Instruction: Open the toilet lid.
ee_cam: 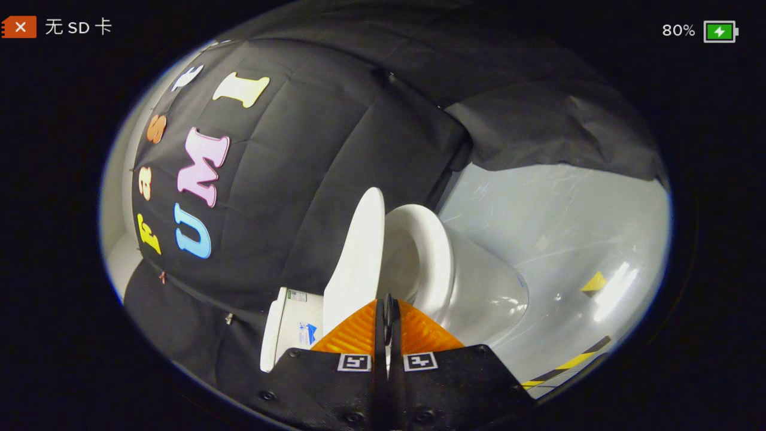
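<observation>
Fingers pressed together on your gripper point(387, 311), nothing pinched. Just beyond the tips the toilet lid point(358, 257) looks already swung up, apart from the seat ring point(432, 251) and close to the tank point(287, 326). If you're finishing, nudge it gently until it leans back, don't slam it. Bowl point(485, 287) sits beyond on the shiny floor point(568, 209).

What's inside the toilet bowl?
Past the raised lid, the seat rings a plain white inside. The bottom is hidden behind the shut gripper, so water cannot be seen.
</observation>
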The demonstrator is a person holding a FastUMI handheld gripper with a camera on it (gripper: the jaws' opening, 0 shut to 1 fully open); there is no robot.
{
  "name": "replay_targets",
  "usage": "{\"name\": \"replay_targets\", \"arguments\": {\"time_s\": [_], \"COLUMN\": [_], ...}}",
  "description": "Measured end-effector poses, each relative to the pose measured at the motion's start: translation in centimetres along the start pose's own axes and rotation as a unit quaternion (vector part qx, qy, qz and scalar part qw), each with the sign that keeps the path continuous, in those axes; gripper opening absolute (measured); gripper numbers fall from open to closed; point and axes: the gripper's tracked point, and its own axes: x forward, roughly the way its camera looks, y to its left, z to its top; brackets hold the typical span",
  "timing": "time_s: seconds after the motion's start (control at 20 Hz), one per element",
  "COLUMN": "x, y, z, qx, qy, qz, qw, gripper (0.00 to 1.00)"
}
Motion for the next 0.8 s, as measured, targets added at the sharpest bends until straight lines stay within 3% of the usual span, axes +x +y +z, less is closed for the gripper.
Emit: {"name": "replay_targets", "arguments": {"time_s": [0.45, 0.8], "x": [-2.5, -3.6], "y": [10.3, 16.6], "z": [1.0, 0.0], "qx": [-0.124, -0.219], "qy": [-0.041, -0.075], "qz": [-0.022, -0.058], "qw": [0.991, 0.971], "gripper": [0.05, 0.05]}}
